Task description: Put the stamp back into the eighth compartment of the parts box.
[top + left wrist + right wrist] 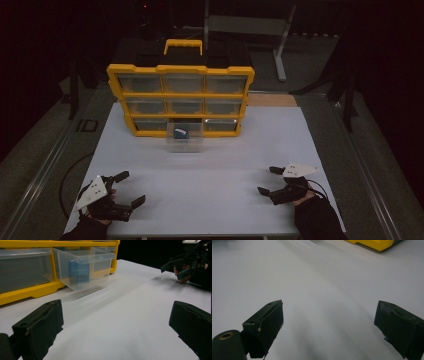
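High view: clear drawer pulled from yellow organizer, long axis toward table front; left gripper, right gripper wide, empty.

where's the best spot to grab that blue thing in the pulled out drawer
Probably by its top edge, coming down from above. The blue item stands on edge inside the clear drawer, which is pulled out of the yellow cabinet with its top open; the walls block a side approach. Either open gripper, left or right, might reach.
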Demonstrator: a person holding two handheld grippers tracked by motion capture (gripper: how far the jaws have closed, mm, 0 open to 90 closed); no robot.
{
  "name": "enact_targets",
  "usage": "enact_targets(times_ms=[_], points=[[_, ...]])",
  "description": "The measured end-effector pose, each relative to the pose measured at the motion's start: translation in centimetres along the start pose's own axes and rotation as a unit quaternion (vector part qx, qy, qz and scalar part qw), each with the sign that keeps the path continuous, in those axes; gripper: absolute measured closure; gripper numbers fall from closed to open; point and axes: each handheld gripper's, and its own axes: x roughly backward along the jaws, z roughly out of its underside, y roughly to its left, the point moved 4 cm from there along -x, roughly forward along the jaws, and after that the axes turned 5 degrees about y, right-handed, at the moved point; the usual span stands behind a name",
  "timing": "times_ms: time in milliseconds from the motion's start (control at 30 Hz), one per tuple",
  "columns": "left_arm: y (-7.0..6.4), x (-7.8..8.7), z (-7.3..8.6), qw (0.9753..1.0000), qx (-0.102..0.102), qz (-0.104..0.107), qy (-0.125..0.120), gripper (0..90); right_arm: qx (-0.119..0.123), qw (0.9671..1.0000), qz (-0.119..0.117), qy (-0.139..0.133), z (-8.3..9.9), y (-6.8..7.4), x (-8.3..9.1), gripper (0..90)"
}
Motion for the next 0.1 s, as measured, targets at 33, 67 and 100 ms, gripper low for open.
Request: enact_targets(times_ms=[33,67,100], points=[[-0.01,0.00,0.00,1.0000,0.000,0.000,0.000,0.1,-0.001,1.0000,-0.001,0.000,-0.02,0.00,0.03,8.5],[0.00,0.00,0.00,1.0000,0.000,0.000,0.000,0.1,-0.001,1.0000,-0.001,0.000,-0.04,0.01,0.05,8.5],[0.01,0.01,0.00,1.0000,0.000,0.000,0.000,0.1,0.000,1.0000,-0.001,0.000,-0.05,0.01,0.05,8.5]])
